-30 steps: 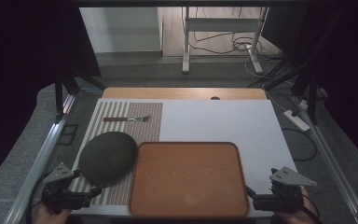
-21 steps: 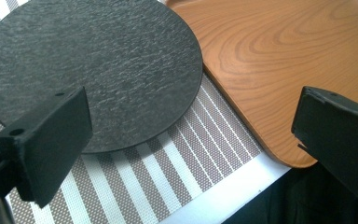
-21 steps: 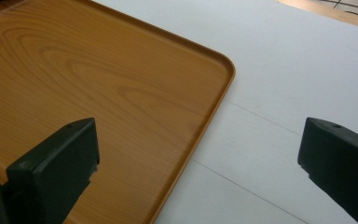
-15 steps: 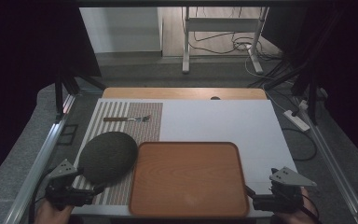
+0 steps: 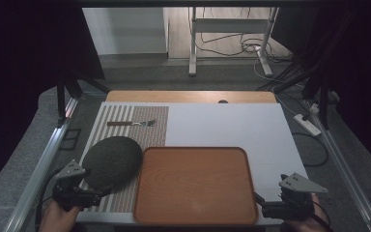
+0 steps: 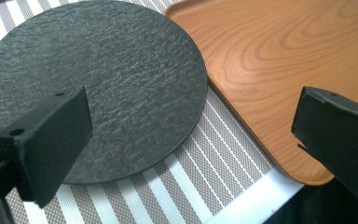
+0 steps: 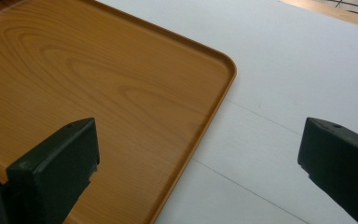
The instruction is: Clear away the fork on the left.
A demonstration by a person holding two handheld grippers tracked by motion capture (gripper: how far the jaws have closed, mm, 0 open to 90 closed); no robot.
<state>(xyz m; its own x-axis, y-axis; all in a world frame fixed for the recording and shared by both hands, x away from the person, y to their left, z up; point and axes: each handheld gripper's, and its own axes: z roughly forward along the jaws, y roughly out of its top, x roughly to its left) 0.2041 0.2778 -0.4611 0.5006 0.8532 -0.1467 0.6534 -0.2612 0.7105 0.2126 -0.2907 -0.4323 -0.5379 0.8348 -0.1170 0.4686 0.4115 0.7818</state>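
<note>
Left gripper view puts our dark slate plate (image 6: 93,84) flat on the striped placemat (image 6: 186,182), its rim just beside the wooden tray (image 6: 270,60). Our left gripper (image 6: 191,135) has crept forward over the last second; its jaws are spread wide, one over the plate's near edge, nothing pinched. We judge a grasp of the plate is starting. Right gripper (image 7: 198,172) holds by the tray's near right corner, jaws spread and empty. A fork (image 5: 131,123) lies well apart on the mat's far end.
</note>
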